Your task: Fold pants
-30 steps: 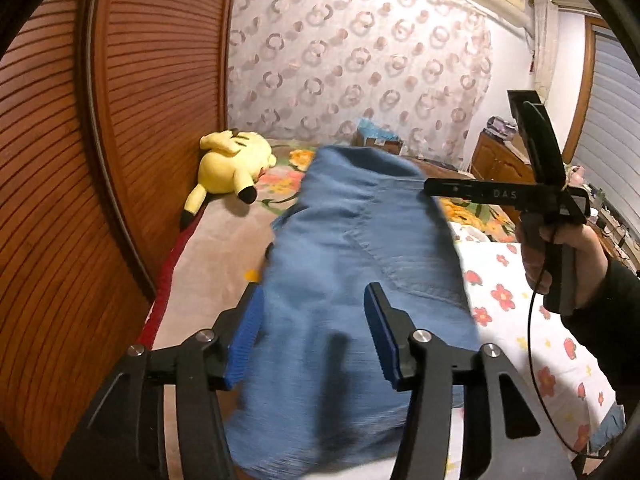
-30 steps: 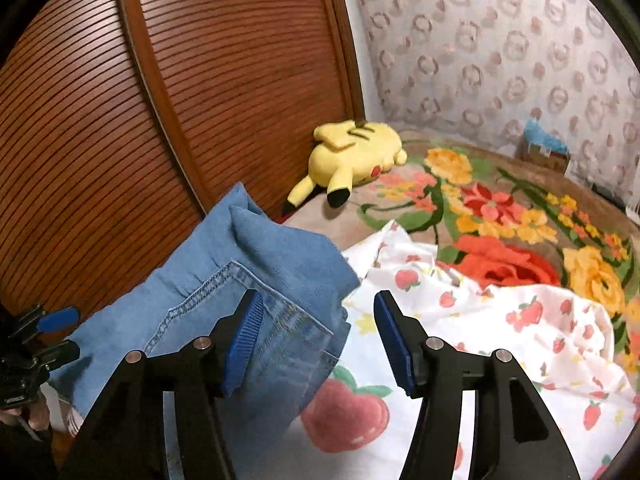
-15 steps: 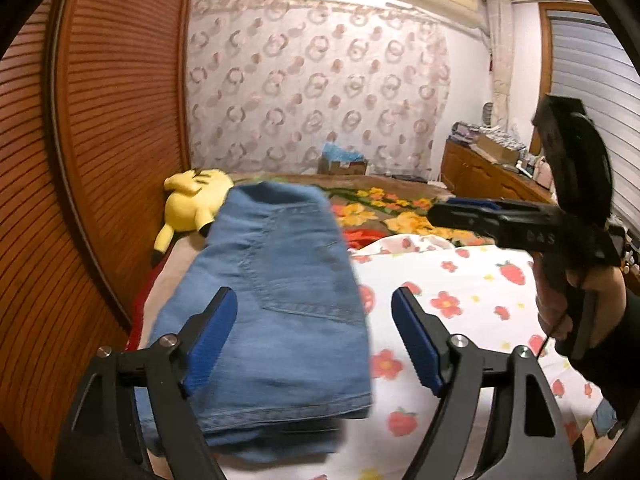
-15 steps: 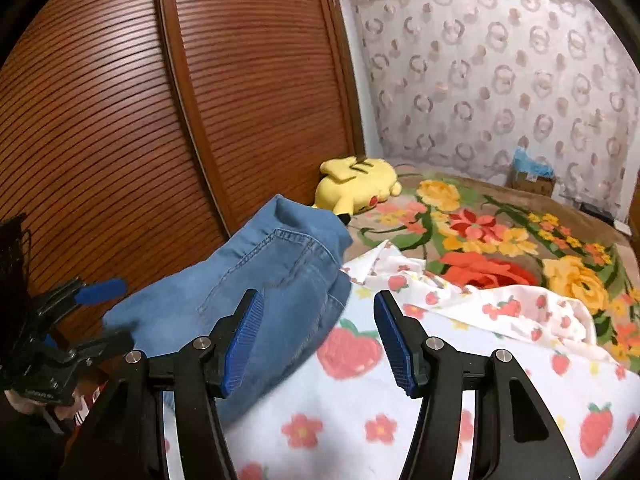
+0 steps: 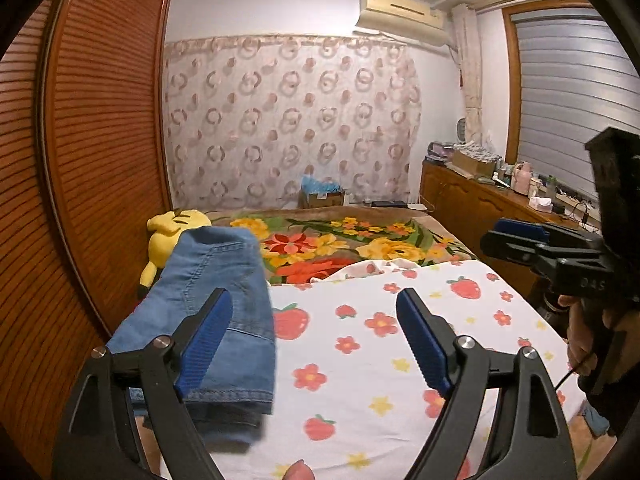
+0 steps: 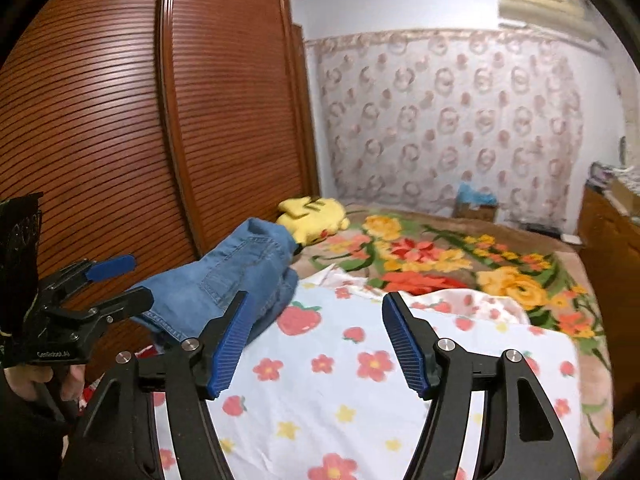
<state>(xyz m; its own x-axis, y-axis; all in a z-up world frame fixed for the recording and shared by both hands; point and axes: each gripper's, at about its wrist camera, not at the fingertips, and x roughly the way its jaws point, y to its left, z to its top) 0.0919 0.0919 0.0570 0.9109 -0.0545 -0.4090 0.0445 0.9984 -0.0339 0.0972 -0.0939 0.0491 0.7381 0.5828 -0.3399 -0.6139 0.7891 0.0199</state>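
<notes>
Left gripper (image 5: 316,336): held level over the near edge of the bed, looking along it toward the far wall; its blue pads (image 5: 204,342) stand wide apart with nothing between them. In the right wrist view it shows at the left edge, gripped by a hand (image 6: 44,376), just beside the near end of the jeans but not touching them as far as can be seen.

Right gripper (image 6: 316,342): also held level above the sheet, jaws spread wide and empty. In the left wrist view it sits at the right edge, held by a hand (image 5: 588,340), well apart from the jeans.

Jeans (image 5: 216,312): folded blue denim lying free on the left side of the bed, next to the wardrobe (image 5: 80,160); hem at the near end, the far end humped up just in front of the plush (image 6: 314,216).

Sheet (image 5: 400,344): white with strawberries and flowers, covering the near part of the bed; the jeans lie along its left edge.

Blanket (image 5: 360,240): floral, covering the far part of the bed beyond the sheet.

Box (image 5: 322,198): cardboard, past the far end of the bed by the curtain (image 5: 292,120), with something blue in it; what it is cannot be told.

Sideboard (image 5: 472,204): on the right, its top crowded with small items too small to identify.
</notes>
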